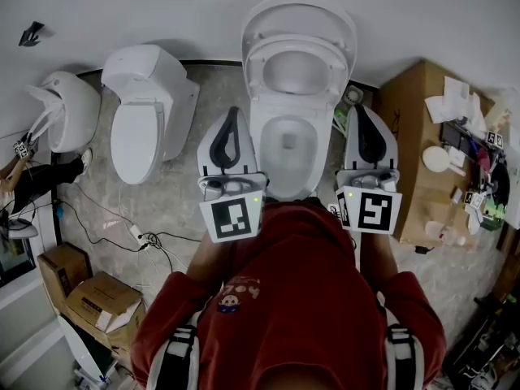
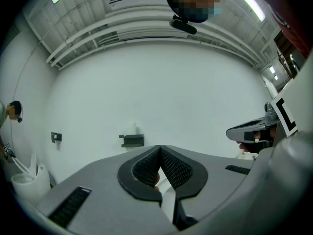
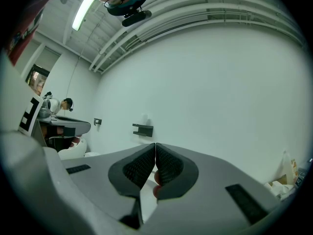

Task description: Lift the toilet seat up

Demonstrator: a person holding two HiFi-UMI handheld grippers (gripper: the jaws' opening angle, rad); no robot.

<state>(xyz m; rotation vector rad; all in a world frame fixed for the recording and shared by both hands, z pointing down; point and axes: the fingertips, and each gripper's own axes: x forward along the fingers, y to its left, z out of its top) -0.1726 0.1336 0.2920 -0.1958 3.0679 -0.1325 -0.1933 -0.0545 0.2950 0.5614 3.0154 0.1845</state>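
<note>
1. Only the head view shows the toilet. Its bowl (image 1: 286, 149) sits dead centre, and the toilet seat (image 1: 297, 73) is already up, leaning back against the raised lid (image 1: 302, 19) at the far end of the bowl.
2. Neither gripper view catches any of that. Both just look at a bare white wall with a small dark bracket (image 2: 132, 140) on it, plus ceiling lights up top.
3. The gripper views do settle the jaws, though. The left gripper (image 2: 160, 147) has its black pads meeting at the tips with nothing between them. The right gripper (image 3: 155, 144) is the same, closed and empty.
4. In the head view the two grippers flank the bowl, left one just beside its left rim and right one off its right side. The seat is between them and further out, past their tips, and neither touches it.
5. The head view also shows a second toilet (image 1: 150, 104) to the left and a cluttered cardboard box (image 1: 410, 128) on the right.
</note>
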